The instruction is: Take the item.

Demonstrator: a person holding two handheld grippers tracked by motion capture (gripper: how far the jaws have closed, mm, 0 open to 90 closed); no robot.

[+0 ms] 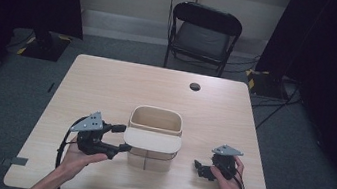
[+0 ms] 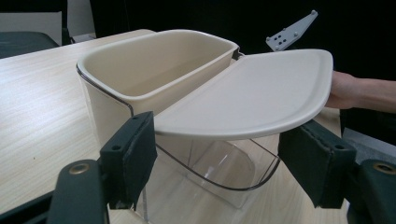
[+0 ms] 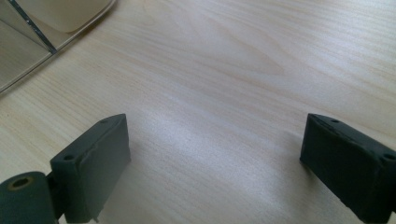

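Cream bin (image 1: 156, 123) sits mid-counter (image 1: 107, 85), upright, clear plastic lower body. Its flat cream lid (image 1: 152, 140) juts out level from the bin's near rim, over the see-through front.

Left tongs (image 1: 122, 138) just left of the bin, jaws spread wide, straddling the lid's edge; in the left gripper view the lid (image 2: 252, 93) lies between and above the two black pads, not pinched. Left hand (image 1: 77, 157) holds the tool from below.

Right tongs (image 1: 200, 168) to the right of the bin, apart from it, low over bare counter (image 3: 224, 70), jaws released and holding nothing. Right hand (image 1: 225, 180) around them.

Black folding chair (image 1: 205, 34) beyond the bin, past the counter's far edge.
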